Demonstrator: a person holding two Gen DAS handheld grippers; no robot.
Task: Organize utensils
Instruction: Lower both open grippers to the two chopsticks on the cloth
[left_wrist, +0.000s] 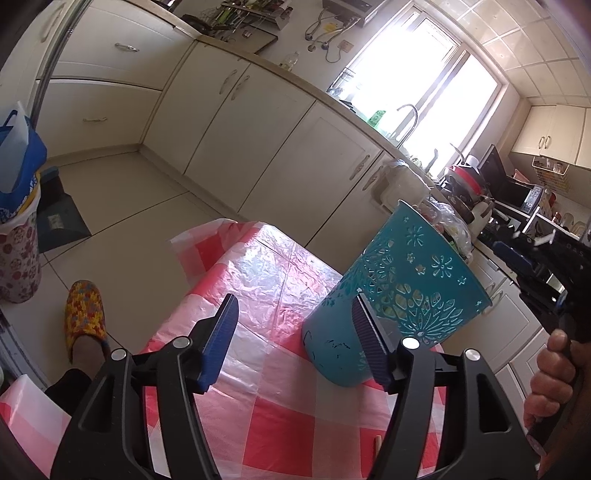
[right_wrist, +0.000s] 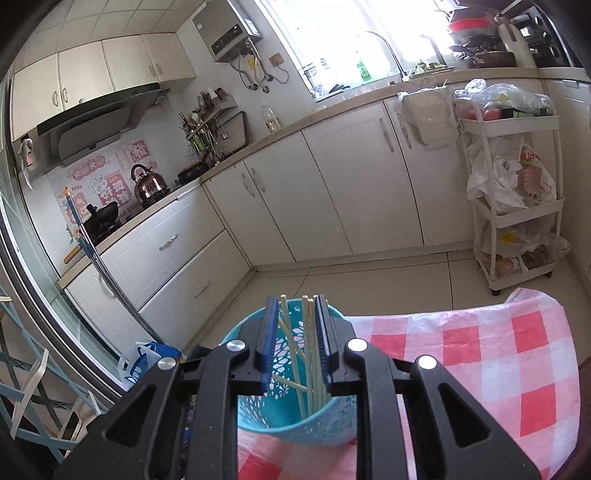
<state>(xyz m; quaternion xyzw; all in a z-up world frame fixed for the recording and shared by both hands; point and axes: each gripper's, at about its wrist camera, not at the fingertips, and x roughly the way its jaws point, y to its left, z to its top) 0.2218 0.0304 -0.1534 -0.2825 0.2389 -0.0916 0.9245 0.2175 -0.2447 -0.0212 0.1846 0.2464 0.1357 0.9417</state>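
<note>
With chopsticks dropping into the teal holder, the right gripper stands narrowly parted directly above it and the left gripper gapes beside it (empty), so withdrawing upward seems next.

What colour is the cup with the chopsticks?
Teal cup with cut-out flower patterns, clearest in the left wrist view.

A kettle sits on the stove, a white cart beside the cabinets.
</note>
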